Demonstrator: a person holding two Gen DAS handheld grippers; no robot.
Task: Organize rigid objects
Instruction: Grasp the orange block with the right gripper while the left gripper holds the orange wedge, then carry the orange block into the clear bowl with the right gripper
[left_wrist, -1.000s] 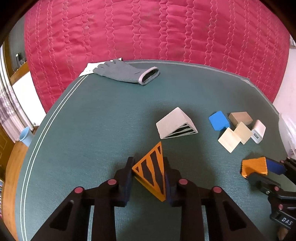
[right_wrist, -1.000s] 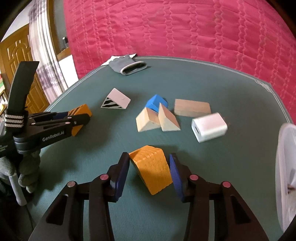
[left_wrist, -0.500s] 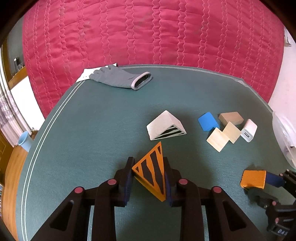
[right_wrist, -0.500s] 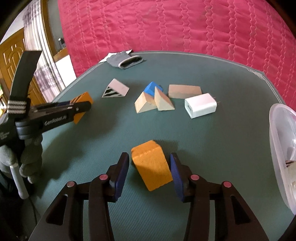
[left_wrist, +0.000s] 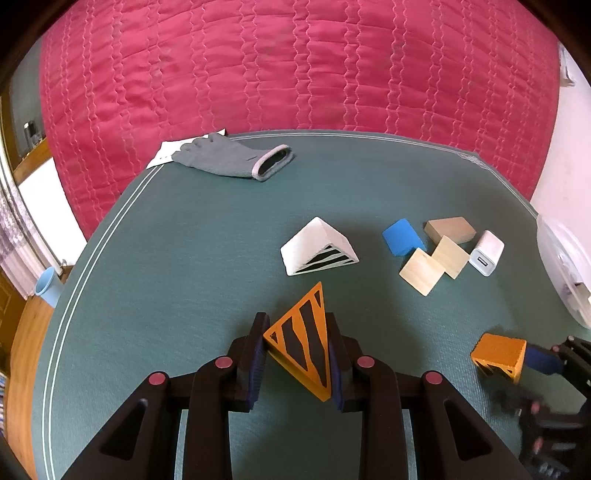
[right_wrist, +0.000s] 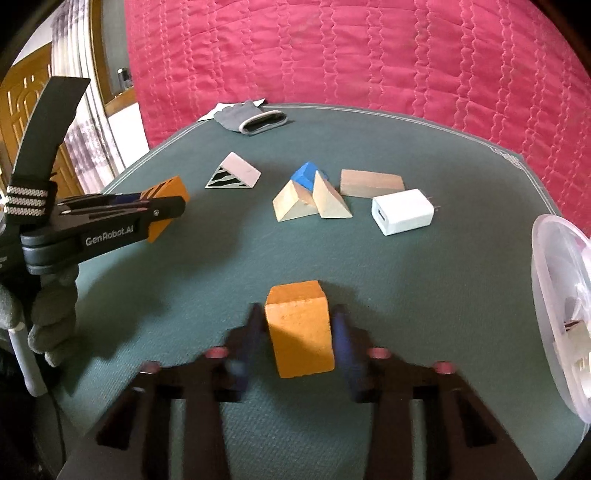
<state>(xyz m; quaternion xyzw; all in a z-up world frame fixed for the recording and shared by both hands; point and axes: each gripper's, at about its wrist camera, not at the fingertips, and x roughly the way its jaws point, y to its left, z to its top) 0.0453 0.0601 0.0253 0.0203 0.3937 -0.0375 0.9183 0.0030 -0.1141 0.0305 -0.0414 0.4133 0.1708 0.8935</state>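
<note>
My left gripper (left_wrist: 295, 332) is shut on an orange wedge with black stripes (left_wrist: 303, 347), held just above the green table (left_wrist: 184, 258). The right wrist view shows that gripper (right_wrist: 162, 210) at the left, a gloved hand under it. My right gripper (right_wrist: 297, 321) is closing on a plain orange block (right_wrist: 295, 306), both pads touching its sides. In the left wrist view the same block (left_wrist: 498, 350) sits at the lower right. A white striped wedge (left_wrist: 317, 251) lies just beyond the left gripper.
Toward the right lie a blue block (right_wrist: 306, 173), two pale wood wedges (right_wrist: 291, 203), a tan wood block (right_wrist: 369, 182) and a white charger (right_wrist: 402, 210). A clear plastic container (right_wrist: 554, 295) stands at the right edge. A grey glove (left_wrist: 229, 160) rests at the far edge.
The right gripper's jaws have come together onto the orange block, which has turned to sit squarer between them. The left gripper keeps its hold on the striped wedge.
</note>
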